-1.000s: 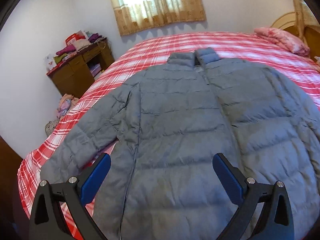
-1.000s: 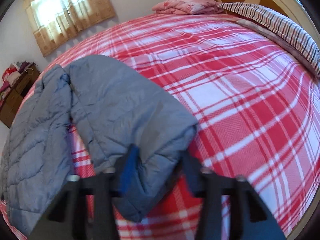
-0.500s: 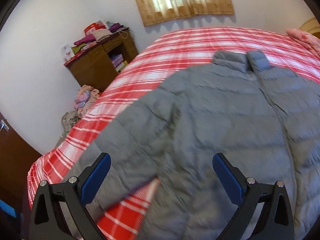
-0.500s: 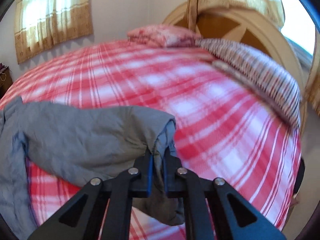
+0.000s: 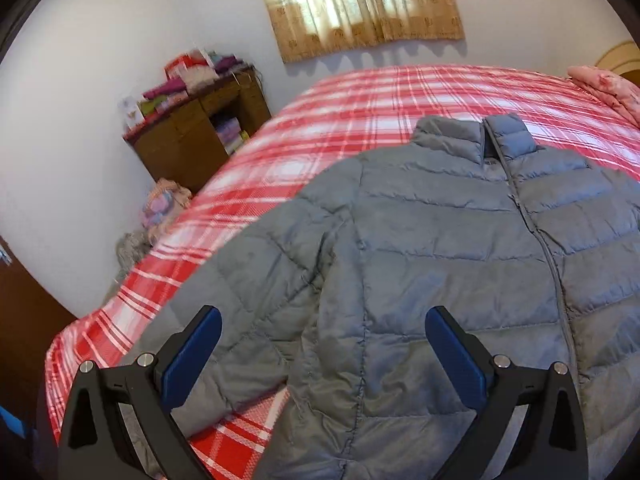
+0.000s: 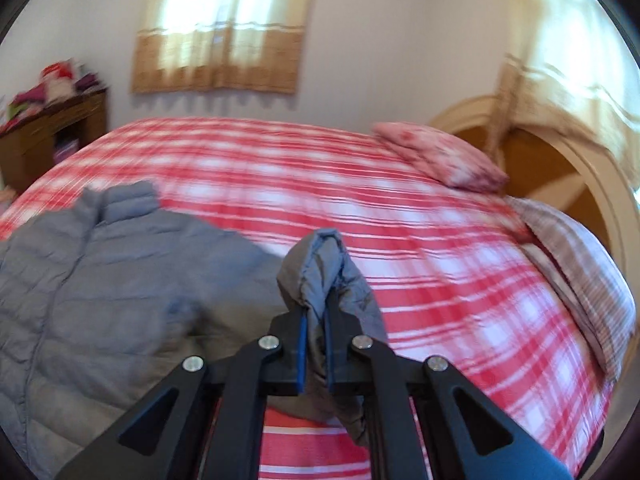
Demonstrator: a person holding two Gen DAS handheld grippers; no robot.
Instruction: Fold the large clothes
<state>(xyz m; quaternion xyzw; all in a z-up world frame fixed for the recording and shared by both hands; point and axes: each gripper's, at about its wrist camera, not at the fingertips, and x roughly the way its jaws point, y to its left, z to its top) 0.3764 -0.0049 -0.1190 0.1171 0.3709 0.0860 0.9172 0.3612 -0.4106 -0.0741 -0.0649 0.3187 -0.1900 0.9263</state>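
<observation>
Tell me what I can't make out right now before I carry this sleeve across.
- Jacket right side and hem: cut off by the frame edge, left wrist view.
- Sleeve cuff end: hidden between the right gripper fingers, right wrist view.
- Items on the dresser: motion-blurred, right wrist view.
- Bedspread under the jacket: covered.
- Left gripper: open, holds nothing.

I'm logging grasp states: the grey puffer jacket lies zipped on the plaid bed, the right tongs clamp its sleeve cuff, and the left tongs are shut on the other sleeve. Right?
Not quite. The left wrist view shows the left tongs open above the grey puffer jacket, gripping nothing. The rest holds: the right tongs clamp the sleeve cuff over the plaid bed.
</observation>
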